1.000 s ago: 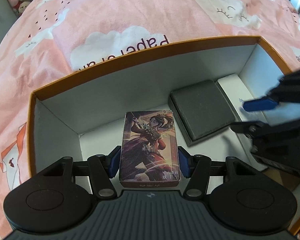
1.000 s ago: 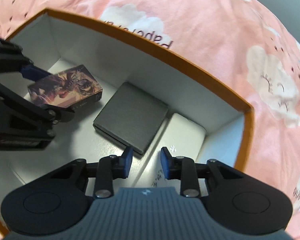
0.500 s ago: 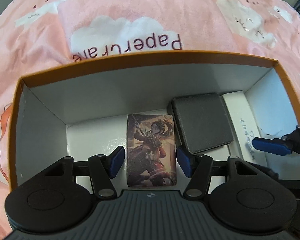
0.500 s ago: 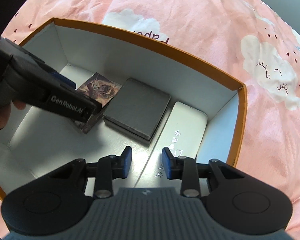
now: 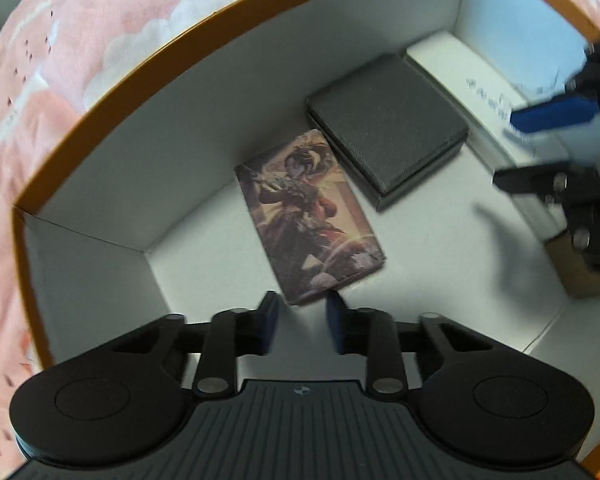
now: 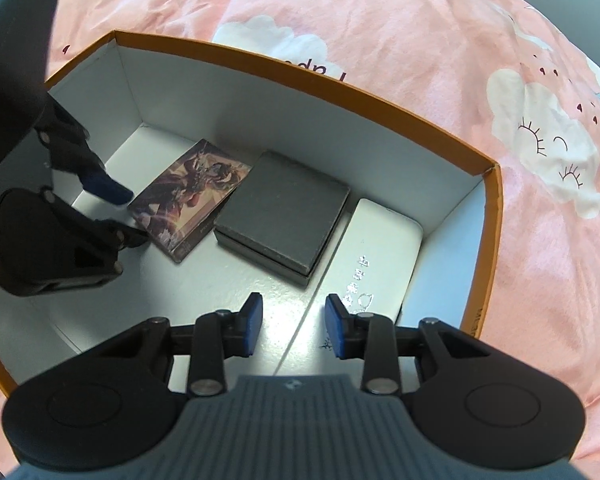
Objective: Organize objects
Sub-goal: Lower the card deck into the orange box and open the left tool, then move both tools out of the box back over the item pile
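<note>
An illustrated card box (image 5: 310, 216) lies flat on the floor of an orange-rimmed cardboard box (image 5: 172, 62), next to a dark grey box (image 5: 386, 124) and a white box (image 5: 472, 76). My left gripper (image 5: 302, 322) is open and empty, its fingertips just short of the card box's near end. My right gripper (image 6: 294, 330) is open and empty above the box floor, near the white box (image 6: 376, 256). The card box (image 6: 188, 196), the grey box (image 6: 288, 224) and the left gripper (image 6: 116, 216) show in the right wrist view. The right gripper (image 5: 540, 140) shows at the right edge of the left wrist view.
The cardboard box (image 6: 380, 94) sits on a pink bedspread (image 6: 420, 32) with white clouds. Its white inner walls rise on all sides. A brown object (image 5: 580, 268) shows at the box's right side under the right gripper.
My left gripper let go of the card box, which now lies flat beside the grey box, then drew back with its jaws narrower. The right gripper shifted slightly.
</note>
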